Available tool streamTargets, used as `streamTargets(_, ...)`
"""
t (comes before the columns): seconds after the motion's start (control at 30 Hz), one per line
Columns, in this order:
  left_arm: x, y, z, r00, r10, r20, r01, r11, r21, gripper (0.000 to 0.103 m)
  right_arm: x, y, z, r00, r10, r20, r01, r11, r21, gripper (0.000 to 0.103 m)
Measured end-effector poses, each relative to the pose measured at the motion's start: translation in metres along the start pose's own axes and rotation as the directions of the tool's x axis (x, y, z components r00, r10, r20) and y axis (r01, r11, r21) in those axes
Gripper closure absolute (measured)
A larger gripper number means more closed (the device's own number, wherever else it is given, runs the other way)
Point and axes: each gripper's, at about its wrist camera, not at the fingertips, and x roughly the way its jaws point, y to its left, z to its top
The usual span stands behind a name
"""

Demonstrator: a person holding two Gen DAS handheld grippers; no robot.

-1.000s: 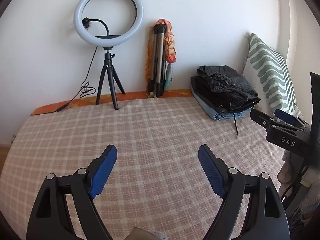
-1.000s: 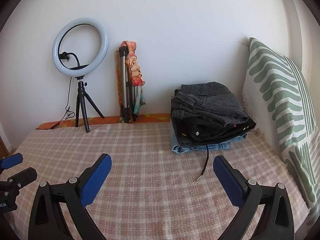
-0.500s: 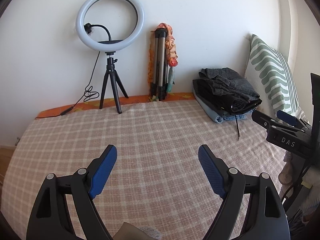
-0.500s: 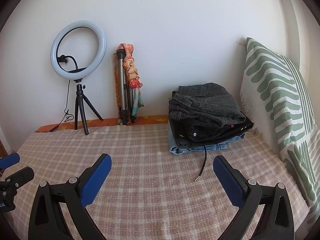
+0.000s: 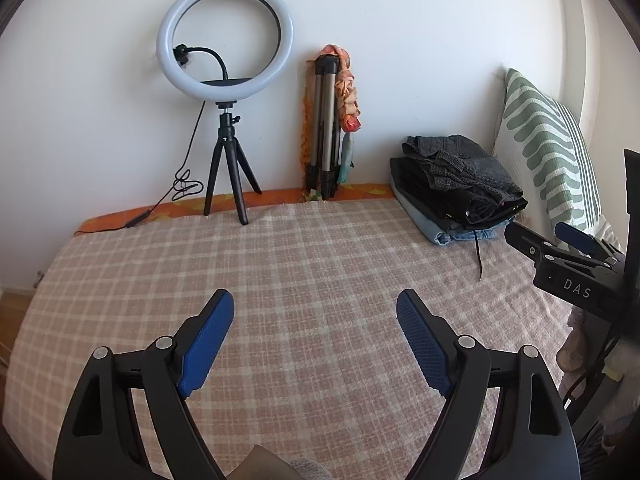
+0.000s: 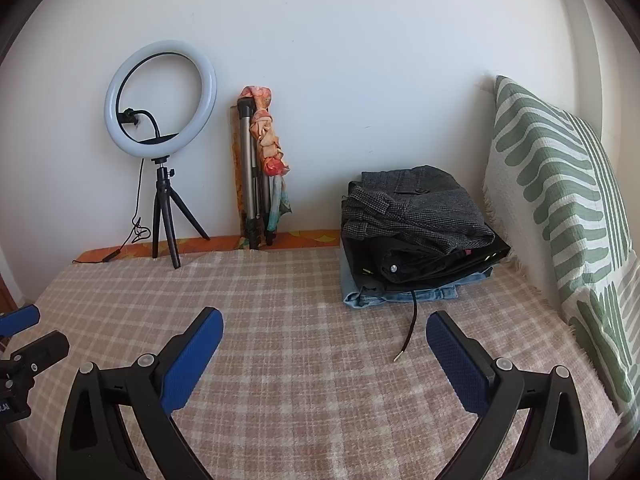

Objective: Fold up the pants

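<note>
We can read only one word, "DAS", in pale letters on the black body of the right gripper [image 5: 568, 246] at our side.

Pink-checked blanket [image 5: 304, 264], green-striped pillow [image 6: 560, 184]

Both wrist views low over bed [image 5: 320, 264], facing wall; share ring light [image 6: 160, 98], folded pants stack [image 6: 416, 236].

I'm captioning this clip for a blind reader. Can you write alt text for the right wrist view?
The open right gripper hovers empty above a plaid bedspread, pointing toward a stack of folded pants by the wall. A green-striped pillow leans at right; a ring light and folded tripod stand at the back.
</note>
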Motion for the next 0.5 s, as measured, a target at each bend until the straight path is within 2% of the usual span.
streamTargets(0.5,-0.0044,0.0028,-0.0012,1.0,0.009,0.027,-0.009,1.0,-0.018,0.019,-0.0003,0.003,0.0002,1.0,0.007,-0.003,-0.007,1.0,0.004,0.0)
